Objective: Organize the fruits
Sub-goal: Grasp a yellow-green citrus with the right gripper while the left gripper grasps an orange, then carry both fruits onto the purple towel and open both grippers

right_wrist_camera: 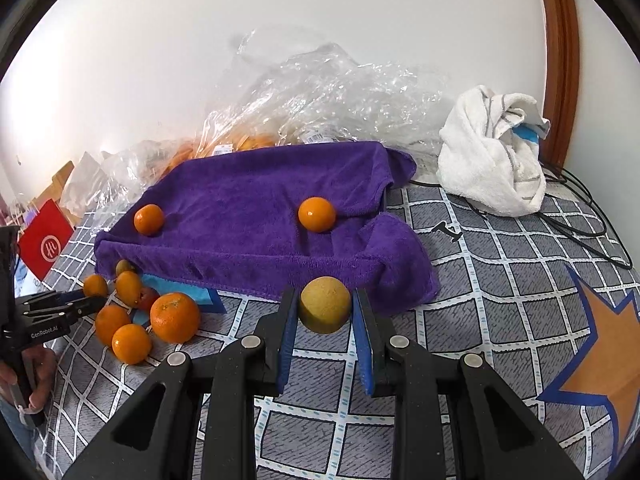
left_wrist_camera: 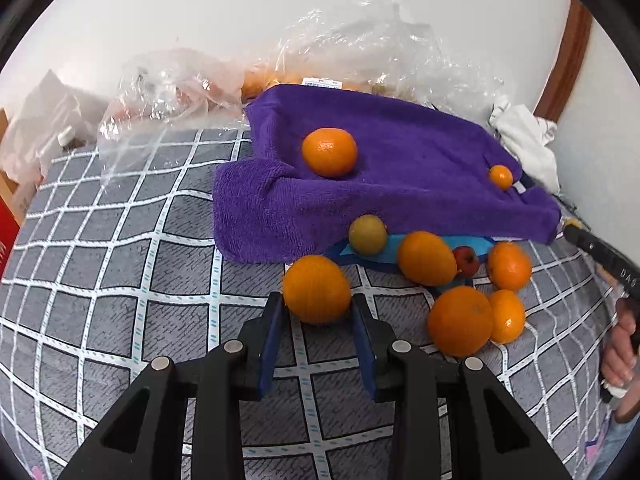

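In the left wrist view my left gripper (left_wrist_camera: pixel 317 300) is shut on an orange (left_wrist_camera: pixel 317 288), its blue pads pressing both sides just above the checked bedcover. My right gripper (right_wrist_camera: pixel 326 298) is shut on a yellow-green round fruit (right_wrist_camera: pixel 325 310) in front of the purple towel (right_wrist_camera: pixel 260 188). Two oranges lie on the towel, one to the left (right_wrist_camera: pixel 149 219) and one to the right (right_wrist_camera: pixel 317 214). A loose pile of several oranges (left_wrist_camera: pixel 460 320), a greenish fruit (left_wrist_camera: pixel 367 235) and a small red fruit (left_wrist_camera: pixel 466 260) sits at the towel's near edge on a blue sheet.
Crumpled clear plastic bags (right_wrist_camera: pixel 320 92) holding more oranges lie against the wall behind the towel. A white cloth (right_wrist_camera: pixel 492 152) and black cables (right_wrist_camera: pixel 580 220) are at the back right. A red bag (right_wrist_camera: pixel 44 244) stands at the far left. A hand (left_wrist_camera: pixel 620 352) grips the other tool.
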Action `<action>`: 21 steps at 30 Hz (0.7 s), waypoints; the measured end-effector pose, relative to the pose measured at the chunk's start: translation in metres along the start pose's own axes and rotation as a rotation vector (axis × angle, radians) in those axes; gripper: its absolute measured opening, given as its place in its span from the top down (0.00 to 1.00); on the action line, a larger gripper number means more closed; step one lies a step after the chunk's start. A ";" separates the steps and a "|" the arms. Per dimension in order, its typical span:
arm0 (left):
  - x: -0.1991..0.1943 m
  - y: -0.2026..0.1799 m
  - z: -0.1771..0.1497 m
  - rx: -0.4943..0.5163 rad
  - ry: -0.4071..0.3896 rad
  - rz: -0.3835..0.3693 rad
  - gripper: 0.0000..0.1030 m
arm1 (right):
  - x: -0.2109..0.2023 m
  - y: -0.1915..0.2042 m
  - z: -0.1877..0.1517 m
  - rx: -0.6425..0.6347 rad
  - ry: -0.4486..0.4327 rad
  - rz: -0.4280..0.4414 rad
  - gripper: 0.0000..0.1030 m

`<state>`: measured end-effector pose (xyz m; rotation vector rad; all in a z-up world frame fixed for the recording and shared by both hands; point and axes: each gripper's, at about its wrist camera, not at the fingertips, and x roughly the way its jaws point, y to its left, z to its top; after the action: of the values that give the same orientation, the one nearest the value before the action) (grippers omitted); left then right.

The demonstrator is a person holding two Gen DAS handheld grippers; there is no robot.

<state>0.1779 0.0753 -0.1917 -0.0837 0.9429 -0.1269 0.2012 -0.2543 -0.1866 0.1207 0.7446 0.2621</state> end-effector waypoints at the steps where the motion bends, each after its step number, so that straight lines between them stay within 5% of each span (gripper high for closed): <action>1: 0.000 0.001 0.000 -0.004 -0.001 -0.004 0.69 | 0.000 0.000 0.000 0.002 -0.002 0.002 0.74; 12: -0.006 0.011 -0.003 -0.071 -0.037 -0.085 0.70 | -0.004 0.003 0.001 -0.001 -0.015 0.013 0.74; 21: -0.031 0.002 0.001 -0.036 -0.174 -0.071 0.70 | -0.012 0.003 0.003 0.005 -0.041 0.027 0.74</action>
<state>0.1610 0.0821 -0.1660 -0.1586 0.7692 -0.1659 0.1947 -0.2544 -0.1759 0.1404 0.7033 0.2823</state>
